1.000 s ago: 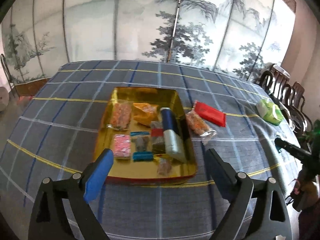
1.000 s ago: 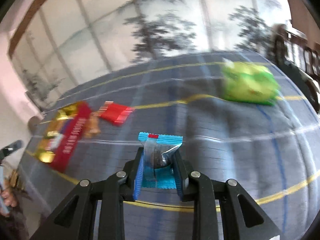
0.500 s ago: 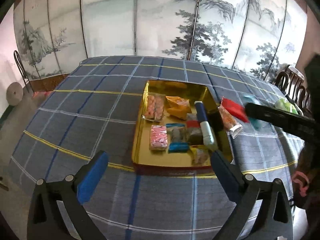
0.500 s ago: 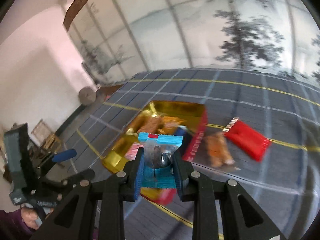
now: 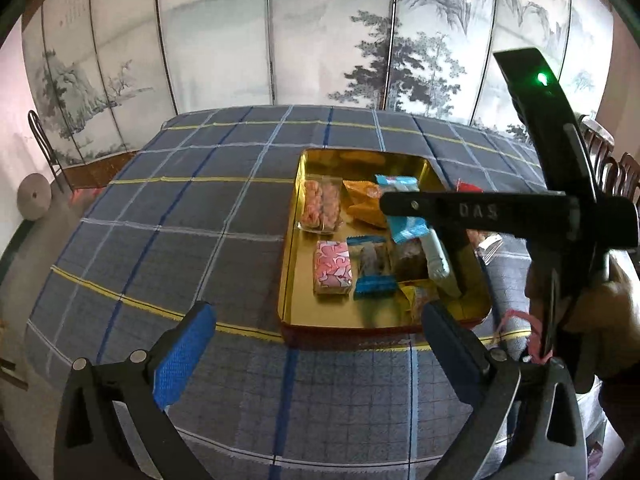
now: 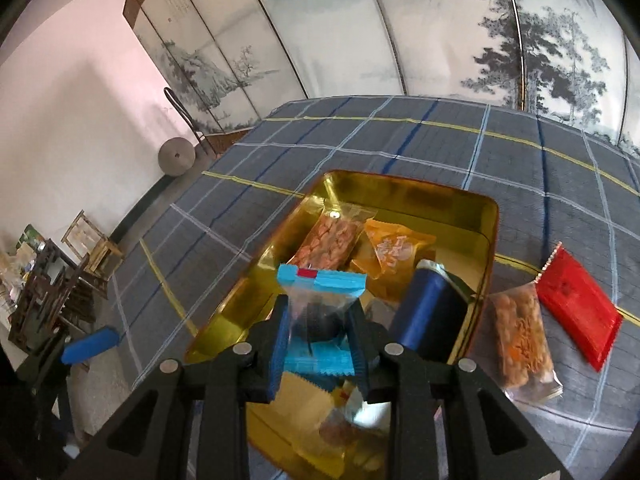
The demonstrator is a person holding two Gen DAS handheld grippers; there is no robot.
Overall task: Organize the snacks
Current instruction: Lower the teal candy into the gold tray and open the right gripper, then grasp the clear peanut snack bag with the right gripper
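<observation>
A gold tin lies open on the plaid tablecloth and holds several snack packets. My right gripper hangs over the tin with a blue-ended clear snack packet between its pads. Its jaws are opening slightly, but the pads still touch the packet. In the left wrist view that same right gripper reaches in from the right, above the tin, carrying the blue packet. My left gripper stands wide open and holds nothing, in front of the tin's near edge.
A red packet and a clear packet of orange snacks lie on the cloth right of the tin. Inside it stand a navy tube, an orange packet and a pink packet. A painted screen stands behind the table, chairs at the right.
My right gripper swung left with the blue packet, from over the bare cloth near a green bag to above the tin. The left gripper opened a little wider and shifted left of the tin.
</observation>
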